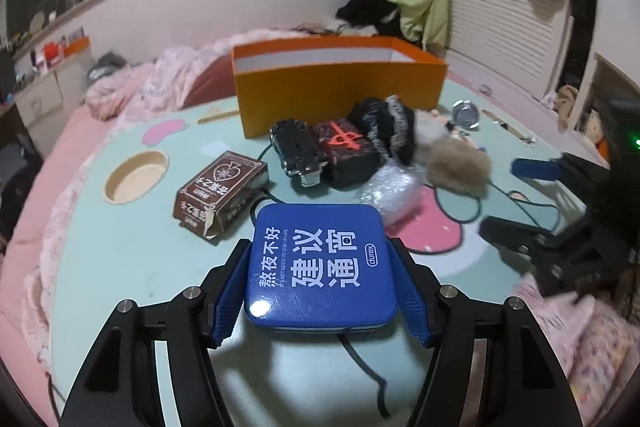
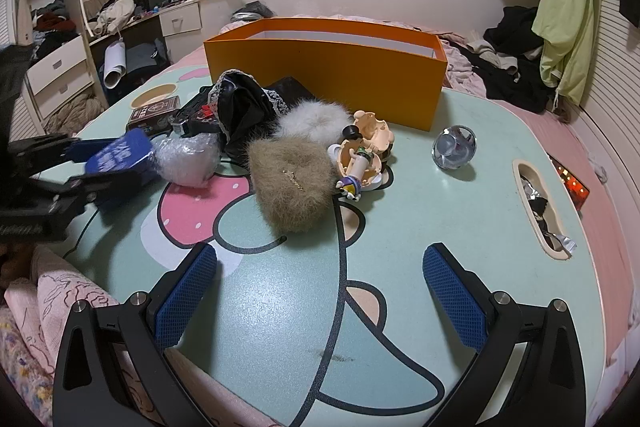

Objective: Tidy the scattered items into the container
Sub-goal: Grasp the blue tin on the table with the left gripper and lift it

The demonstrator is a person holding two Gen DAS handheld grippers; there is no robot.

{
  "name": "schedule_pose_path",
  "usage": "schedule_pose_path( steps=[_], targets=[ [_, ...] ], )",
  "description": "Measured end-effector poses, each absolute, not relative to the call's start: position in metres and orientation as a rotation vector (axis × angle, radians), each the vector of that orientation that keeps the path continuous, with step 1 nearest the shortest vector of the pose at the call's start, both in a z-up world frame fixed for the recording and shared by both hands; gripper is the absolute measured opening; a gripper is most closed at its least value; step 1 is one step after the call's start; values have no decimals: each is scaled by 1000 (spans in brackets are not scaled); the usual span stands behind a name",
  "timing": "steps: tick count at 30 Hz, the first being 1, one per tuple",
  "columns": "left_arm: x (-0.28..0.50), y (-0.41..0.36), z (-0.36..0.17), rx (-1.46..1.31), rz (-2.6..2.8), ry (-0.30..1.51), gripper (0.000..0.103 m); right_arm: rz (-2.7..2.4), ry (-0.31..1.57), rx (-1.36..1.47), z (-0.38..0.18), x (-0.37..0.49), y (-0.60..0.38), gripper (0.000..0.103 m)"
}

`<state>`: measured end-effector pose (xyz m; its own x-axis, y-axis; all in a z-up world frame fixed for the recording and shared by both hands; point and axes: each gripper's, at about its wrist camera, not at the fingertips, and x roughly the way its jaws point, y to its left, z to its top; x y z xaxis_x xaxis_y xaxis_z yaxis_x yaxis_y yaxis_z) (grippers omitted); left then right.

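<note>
Two grippers are seen over a mint-green cartoon-printed table (image 2: 480, 195). A blue square tin (image 1: 320, 267) with white Chinese lettering is clamped between the pads of the left gripper (image 1: 320, 259), just above the table surface at its near side. The right gripper (image 2: 320, 287) is spread wide with nothing between its pads, held over bare tabletop. An orange box (image 2: 328, 83), open at the top, is set at the far side of the table. Between tin and box a cluster of items is gathered: a brown card pack (image 1: 220, 193), a black metal device (image 1: 298, 153), a black box with a red mark (image 1: 346, 151), black lace-trimmed fabric (image 2: 244, 103), a bubble-wrapped bundle (image 2: 186, 159), a tan fur pouch (image 2: 294, 183), a white fur pouch (image 2: 314, 121) and a small figurine (image 2: 358, 163). A glass ball (image 2: 454, 147) lies apart, to the right.
</note>
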<state>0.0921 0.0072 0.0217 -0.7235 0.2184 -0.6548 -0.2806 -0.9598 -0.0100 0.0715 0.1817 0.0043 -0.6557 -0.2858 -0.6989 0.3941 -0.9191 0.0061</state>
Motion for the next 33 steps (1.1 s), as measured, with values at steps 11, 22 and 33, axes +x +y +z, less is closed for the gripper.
schedule_pose_path(
  steps=[11,22,33],
  targets=[
    [99,0,22,-977,2680,84,78,-2552,205,1042,4,72,182,103],
    [84,9,5,-1078,2642,169,67,-2554,205,1042,4,72,182,103],
    [108,0,23,-904,2792,196,66,-2556,204,1040,5,73,182,103]
  ],
)
